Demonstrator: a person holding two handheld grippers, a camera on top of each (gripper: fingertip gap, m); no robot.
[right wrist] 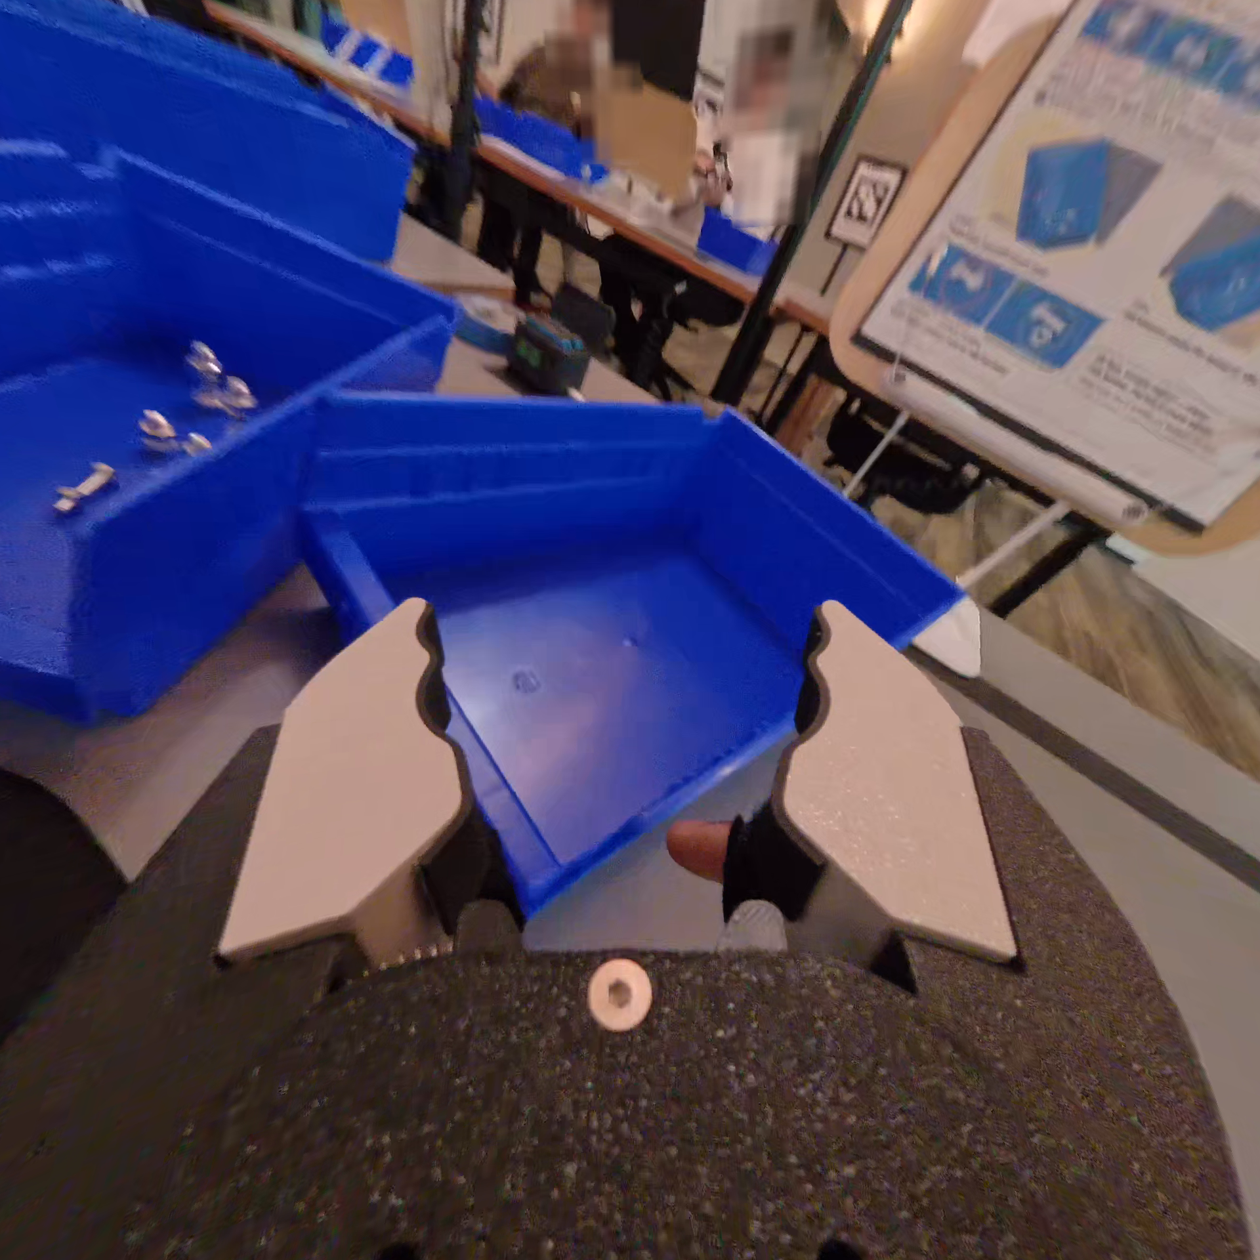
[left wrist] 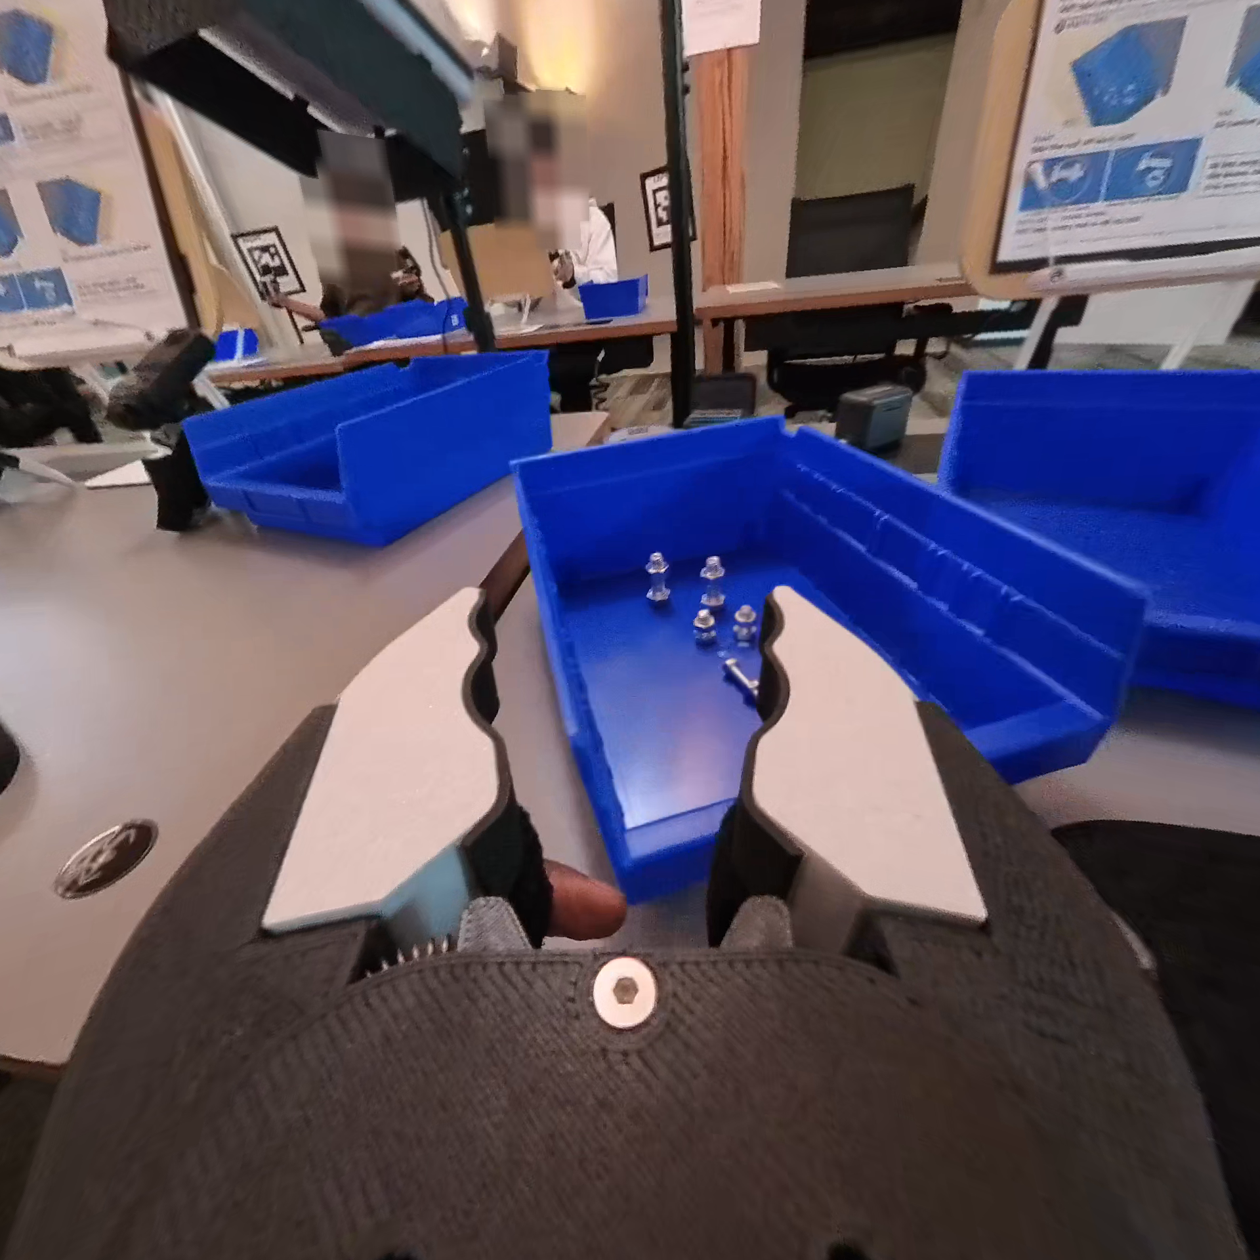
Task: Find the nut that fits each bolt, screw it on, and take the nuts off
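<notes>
The left gripper [left wrist: 627,613] hangs with its jaws wide apart and nothing between them, above the near end of a blue bin [left wrist: 968,586] on the grey desk [left wrist: 204,613]. The bin's left wall runs up between the jaws, so the left finger [left wrist: 436,688] is over bare desk outside the bin and the right finger [left wrist: 838,688] over its floor. Ahead of the jaws four bolts with nuts on them [left wrist: 709,592] stand upright, shafts vertical. A fifth bolt [left wrist: 740,676] lies flat just beside the right finger's inner edge, its long axis slanting across the floor. The floor nearer the jaws is open.

The right gripper [right wrist: 624,631] is likewise spread wide and bare, over a second blue bin [right wrist: 852,518] whose walls lie just outside both fingers. The bolts' bin touches it on the left.
</notes>
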